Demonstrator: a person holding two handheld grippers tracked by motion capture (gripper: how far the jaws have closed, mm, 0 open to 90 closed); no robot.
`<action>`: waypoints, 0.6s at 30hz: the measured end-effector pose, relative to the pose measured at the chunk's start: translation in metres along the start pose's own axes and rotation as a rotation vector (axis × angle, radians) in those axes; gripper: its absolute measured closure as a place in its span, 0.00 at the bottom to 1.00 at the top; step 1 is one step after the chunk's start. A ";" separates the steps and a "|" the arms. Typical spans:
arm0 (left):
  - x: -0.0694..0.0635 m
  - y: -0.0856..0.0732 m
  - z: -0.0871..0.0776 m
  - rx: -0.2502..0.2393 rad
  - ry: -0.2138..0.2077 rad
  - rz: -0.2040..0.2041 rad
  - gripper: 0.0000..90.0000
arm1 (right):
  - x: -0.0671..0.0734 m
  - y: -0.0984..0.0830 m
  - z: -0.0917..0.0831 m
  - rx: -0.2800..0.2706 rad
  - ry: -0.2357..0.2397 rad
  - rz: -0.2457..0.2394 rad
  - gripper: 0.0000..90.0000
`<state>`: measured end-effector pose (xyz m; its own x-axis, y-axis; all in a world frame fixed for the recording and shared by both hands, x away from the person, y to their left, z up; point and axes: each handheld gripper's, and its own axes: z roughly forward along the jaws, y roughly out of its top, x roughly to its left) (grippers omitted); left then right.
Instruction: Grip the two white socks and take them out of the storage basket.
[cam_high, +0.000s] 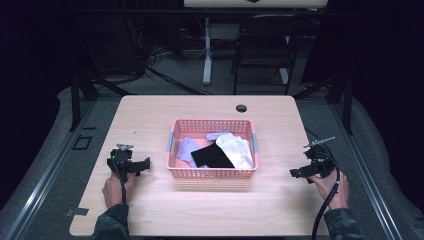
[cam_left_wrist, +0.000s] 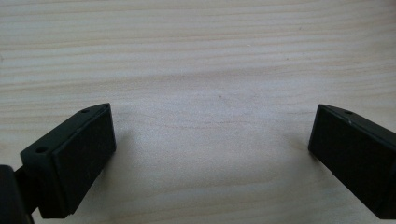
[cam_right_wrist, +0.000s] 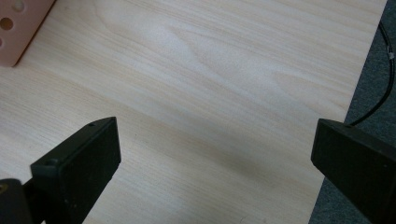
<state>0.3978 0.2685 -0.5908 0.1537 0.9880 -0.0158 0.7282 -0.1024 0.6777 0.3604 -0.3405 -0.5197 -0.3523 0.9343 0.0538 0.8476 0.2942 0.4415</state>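
both claws, left claw (cam_high: 145, 165) and right claw (cam_high: 295, 173), gape wide, empty; reach down into the pink perforated plastic basket (cam_high: 212, 173), pinching one cloth only.

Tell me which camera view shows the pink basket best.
The high view: the whole pink basket sits mid-table there, with white, black and lavender cloths inside. The right gripper view catches just one perforated corner at its top left edge. The left gripper view looks at bare tabletop between its open jaws.

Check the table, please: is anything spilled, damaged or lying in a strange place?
Nothing stands out. The pink basket sits square on the table, the clothes stay inside it, nothing spilled.
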 end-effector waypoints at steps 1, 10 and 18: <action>0.000 0.000 0.000 0.000 0.000 0.000 0.01 | 0.000 0.000 0.000 -0.001 0.002 0.000 0.01; 0.000 0.000 0.000 0.001 -0.001 -0.002 0.01 | 0.005 0.005 -0.003 0.001 0.017 -0.025 0.01; 0.000 0.000 0.000 0.001 -0.001 -0.002 0.01 | 0.017 0.014 -0.011 -0.032 0.043 -0.052 0.00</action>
<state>0.3978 0.2686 -0.5908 0.1528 0.9881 -0.0175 0.7288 -0.1007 0.6773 0.3617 -0.3224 -0.5027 -0.4131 0.9082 0.0677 0.8148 0.3354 0.4728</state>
